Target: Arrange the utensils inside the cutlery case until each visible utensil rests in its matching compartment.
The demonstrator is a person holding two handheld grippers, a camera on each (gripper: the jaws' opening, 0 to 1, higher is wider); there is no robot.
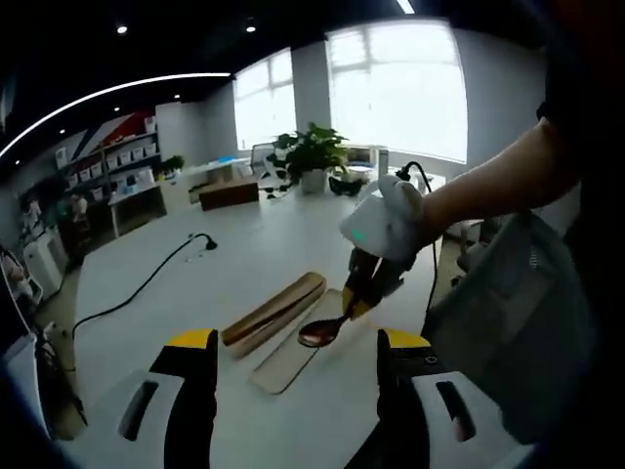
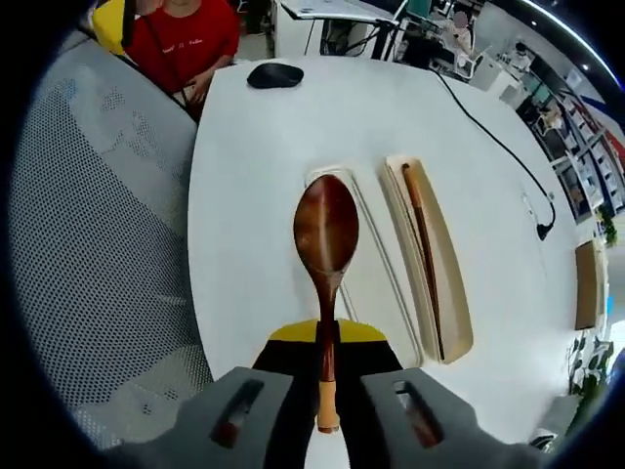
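Here the right gripper (image 2: 327, 376) was closed on the handle of the wooden spoon (image 2: 325, 234), its bowl held ahead, above the flat lid (image 2: 376, 293). Beside that lay the cutlery case (image 2: 435, 269) with a chopstick (image 2: 422, 244) inside. The left gripper (image 1: 298, 371) stood open and empty. Judged step: carrying the spoon; next, lower it into the case.

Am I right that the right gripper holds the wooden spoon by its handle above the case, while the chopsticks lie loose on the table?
Not quite: the chopsticks lie inside the cutlery case, as the right gripper view shows. The right gripper does hold the wooden spoon by its handle.
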